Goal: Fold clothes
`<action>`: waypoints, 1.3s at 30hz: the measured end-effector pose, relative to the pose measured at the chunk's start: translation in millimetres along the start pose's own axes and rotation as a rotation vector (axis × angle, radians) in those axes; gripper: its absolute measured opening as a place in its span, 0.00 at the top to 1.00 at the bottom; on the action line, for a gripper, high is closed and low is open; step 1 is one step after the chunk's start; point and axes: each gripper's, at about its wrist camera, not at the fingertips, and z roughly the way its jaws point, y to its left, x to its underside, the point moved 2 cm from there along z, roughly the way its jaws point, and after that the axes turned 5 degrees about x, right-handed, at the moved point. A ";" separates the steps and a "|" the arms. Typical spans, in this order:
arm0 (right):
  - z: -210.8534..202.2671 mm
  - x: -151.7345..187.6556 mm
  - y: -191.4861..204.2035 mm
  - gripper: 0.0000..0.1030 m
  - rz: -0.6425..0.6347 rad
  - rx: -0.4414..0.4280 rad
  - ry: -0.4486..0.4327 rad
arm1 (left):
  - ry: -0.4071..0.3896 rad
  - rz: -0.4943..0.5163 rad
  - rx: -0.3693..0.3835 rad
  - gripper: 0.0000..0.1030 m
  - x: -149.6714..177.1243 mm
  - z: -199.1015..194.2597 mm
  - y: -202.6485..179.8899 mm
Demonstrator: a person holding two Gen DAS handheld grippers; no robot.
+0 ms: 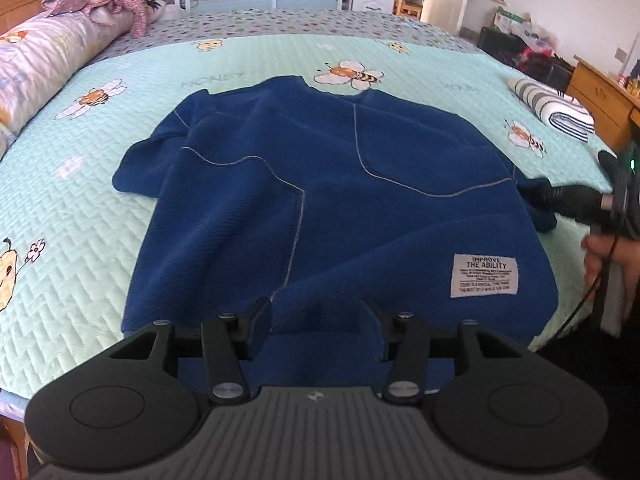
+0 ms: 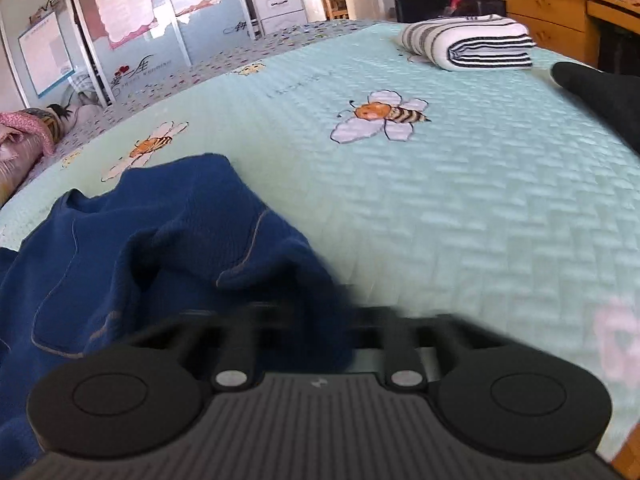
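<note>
A dark blue sweater (image 1: 320,184) with grey seams and a white label (image 1: 485,276) lies spread on the bed, neck far, hem near. My left gripper (image 1: 316,320) is at the near hem, its fingers covered by blue cloth and shut on the hem. My right gripper (image 1: 536,194) is at the sweater's right sleeve, seen from the side. In the right wrist view the sleeve (image 2: 224,248) is bunched and lifted between the blurred fingers of the right gripper (image 2: 320,312), which is shut on it.
The bed has a mint quilt (image 1: 80,208) with bee prints. A folded striped cloth (image 1: 552,108) lies at the far right, also in the right wrist view (image 2: 468,44). Pillows (image 1: 44,52) lie at the left. A wooden desk (image 1: 600,96) stands right.
</note>
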 end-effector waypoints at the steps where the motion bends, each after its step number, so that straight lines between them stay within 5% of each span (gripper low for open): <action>1: -2.4 -10.9 -2.9 0.92 0.001 0.010 -0.027 | 0.003 0.001 -0.002 0.50 -0.3 0.4 -0.7; 6: -41.7 -95.3 -20.4 0.91 0.001 0.001 -0.261 | -0.009 0.001 -0.014 0.48 -4.6 -2.4 -2.7; 8: -55.3 -114.9 -18.9 0.81 -0.048 -0.013 -0.309 | -0.013 -0.005 -0.010 0.47 -4.8 -2.1 -3.0; 10: -57.9 -116.4 -18.0 0.32 -0.093 0.027 -0.295 | -0.011 -0.013 -0.001 0.47 -4.2 -0.7 -3.2; 11: -57.8 -108.9 -20.6 0.26 -0.085 0.062 -0.279 | -0.008 -0.017 0.005 0.47 -3.6 0.2 -3.5; 13: -60.0 -88.8 -29.0 0.26 -0.043 0.094 -0.253 | -0.005 -0.013 0.009 0.47 -3.2 0.3 -2.7; 18: -83.0 -42.4 -47.1 0.26 0.149 -0.009 -0.260 | -0.042 -0.009 -0.030 0.47 -24.4 -6.9 15.1; 23: -99.4 -73.3 -26.9 0.25 0.081 -0.205 -0.346 | -0.149 0.038 -0.075 0.43 -80.7 -16.2 30.5; 25: -92.1 -94.5 -13.3 0.20 0.017 -0.319 -0.315 | -0.176 0.089 -0.077 0.42 -106.1 -10.1 31.7; 29: -43.4 -128.1 23.1 0.20 -0.140 -0.479 -0.186 | -0.172 0.220 -0.045 0.37 -156.8 25.9 30.1; 39: 115.9 -150.6 118.1 0.20 -0.373 -0.549 0.113 | -0.036 0.468 0.040 0.33 -254.2 190.0 64.5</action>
